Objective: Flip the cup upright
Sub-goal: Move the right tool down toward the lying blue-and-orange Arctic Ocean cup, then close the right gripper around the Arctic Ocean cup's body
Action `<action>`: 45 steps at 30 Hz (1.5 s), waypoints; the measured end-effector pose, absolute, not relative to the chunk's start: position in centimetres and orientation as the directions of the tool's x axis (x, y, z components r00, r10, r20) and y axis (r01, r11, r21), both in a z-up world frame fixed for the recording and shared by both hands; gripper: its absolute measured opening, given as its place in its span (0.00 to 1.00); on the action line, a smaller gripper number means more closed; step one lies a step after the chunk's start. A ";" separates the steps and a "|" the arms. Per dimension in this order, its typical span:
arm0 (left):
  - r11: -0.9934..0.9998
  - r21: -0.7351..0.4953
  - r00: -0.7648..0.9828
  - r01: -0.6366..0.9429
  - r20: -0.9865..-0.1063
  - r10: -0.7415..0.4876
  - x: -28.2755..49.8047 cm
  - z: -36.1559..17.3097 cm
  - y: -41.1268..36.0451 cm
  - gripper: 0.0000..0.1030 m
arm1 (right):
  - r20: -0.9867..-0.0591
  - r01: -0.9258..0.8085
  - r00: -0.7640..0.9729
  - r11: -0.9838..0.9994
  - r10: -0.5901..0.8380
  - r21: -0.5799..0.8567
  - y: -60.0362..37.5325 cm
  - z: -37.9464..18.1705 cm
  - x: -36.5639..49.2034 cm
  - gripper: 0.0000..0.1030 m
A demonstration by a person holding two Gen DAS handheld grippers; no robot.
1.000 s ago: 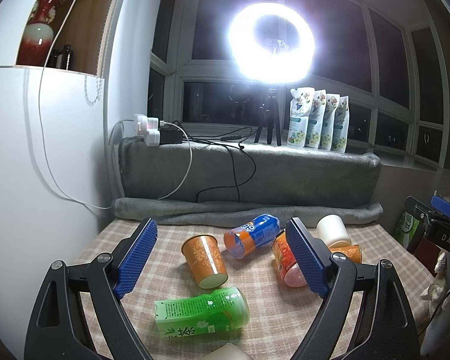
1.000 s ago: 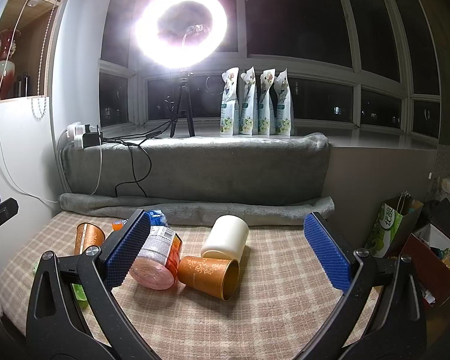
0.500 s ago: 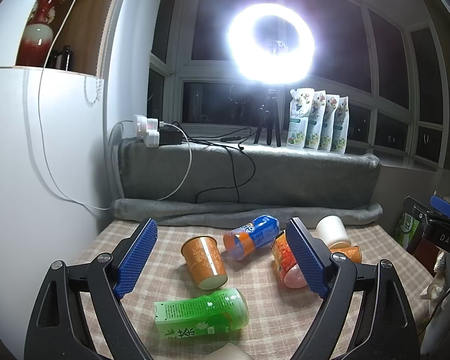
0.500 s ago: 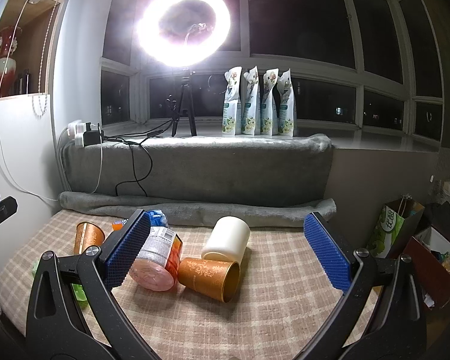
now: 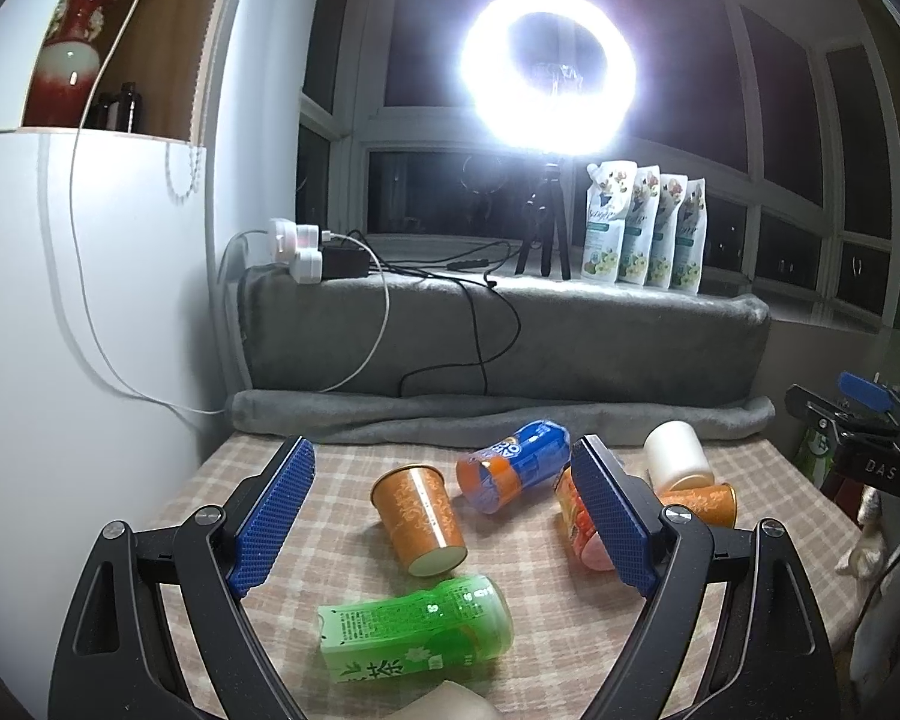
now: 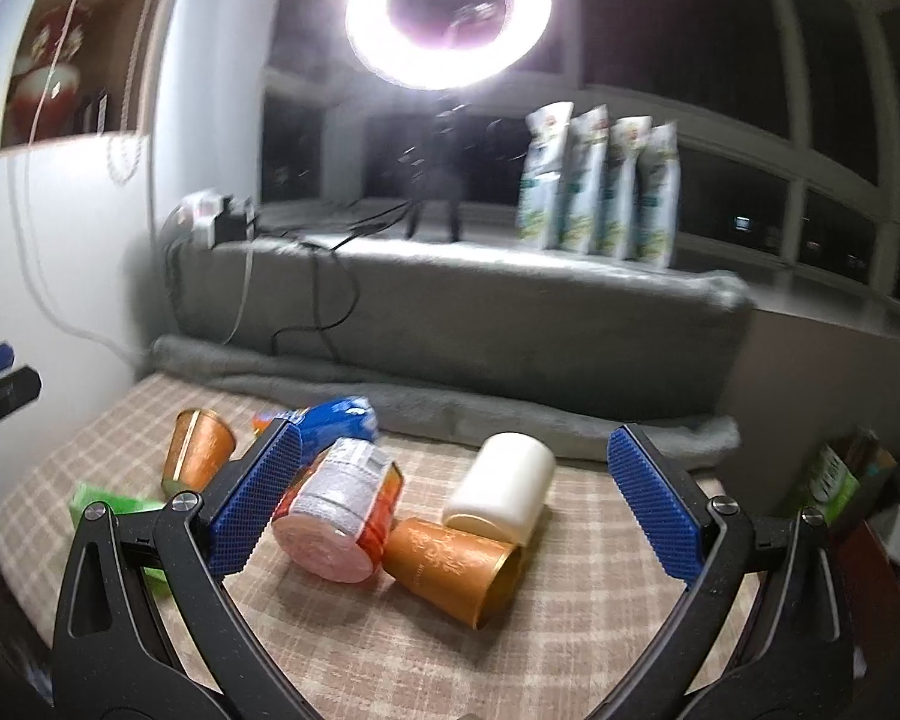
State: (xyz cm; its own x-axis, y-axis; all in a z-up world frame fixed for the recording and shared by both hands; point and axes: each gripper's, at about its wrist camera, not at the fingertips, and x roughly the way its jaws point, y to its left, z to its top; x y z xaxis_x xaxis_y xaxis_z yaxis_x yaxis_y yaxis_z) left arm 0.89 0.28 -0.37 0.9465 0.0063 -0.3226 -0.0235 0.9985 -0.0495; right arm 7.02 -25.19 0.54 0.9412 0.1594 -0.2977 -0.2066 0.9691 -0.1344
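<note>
Matt black plastic on the left gripper (image 5: 444,516) arms, with blue pads (image 5: 273,519) of rough, knobbly rubber-like texture; same on the right gripper (image 6: 453,498). Woven checked cloth over the table (image 5: 342,468), soft and matt. Shiny orange foil-like skin with a gold rim on the cup (image 5: 419,519) and on the second cup (image 6: 456,564). Smooth, slightly glossy white plastic on the white cup (image 6: 504,489). Glossy printed wrap on the green bottle (image 5: 414,630) and the blue bottle (image 5: 513,471). Plush grey fleece on the blanket (image 5: 510,348). Glazed, glossy ceramic on the red vase (image 5: 72,54).
</note>
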 end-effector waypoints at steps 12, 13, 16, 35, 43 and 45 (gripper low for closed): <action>0.998 -0.043 0.923 -0.037 -0.384 0.018 1.3 -1.6 2.1 0.85 | -0.606 -0.567 0.732 0.771 0.311 -0.290 -19.0 -1.7 15.5 1.00; 0.998 -0.041 0.920 -0.037 -0.391 0.018 1.4 -1.7 2.2 0.85 | -0.629 -0.595 0.712 0.743 0.311 -0.307 -18.2 -1.9 16.3 1.00; 0.999 -0.031 0.914 -0.035 -0.406 0.020 1.4 -2.0 2.5 0.85 | -0.677 -0.658 0.675 0.657 0.295 -0.369 -15.7 -2.7 18.1 1.00; 0.994 -0.053 0.882 -0.097 -0.466 0.061 3.1 -2.6 6.3 0.85 | -0.889 -0.896 0.441 0.120 0.122 -0.428 -4.9 -8.3 25.6 1.00; 0.988 -0.067 0.869 -0.136 -0.487 0.086 4.1 -2.9 7.7 0.85 | -0.912 -0.911 0.410 -0.026 0.034 -0.411 -2.7 -12.3 26.7 0.92; 0.987 -0.074 0.866 -0.142 -0.492 0.088 4.5 -3.0 8.1 0.85 | -0.911 -0.911 0.411 -0.041 0.029 -0.411 -2.3 -12.8 27.0 0.91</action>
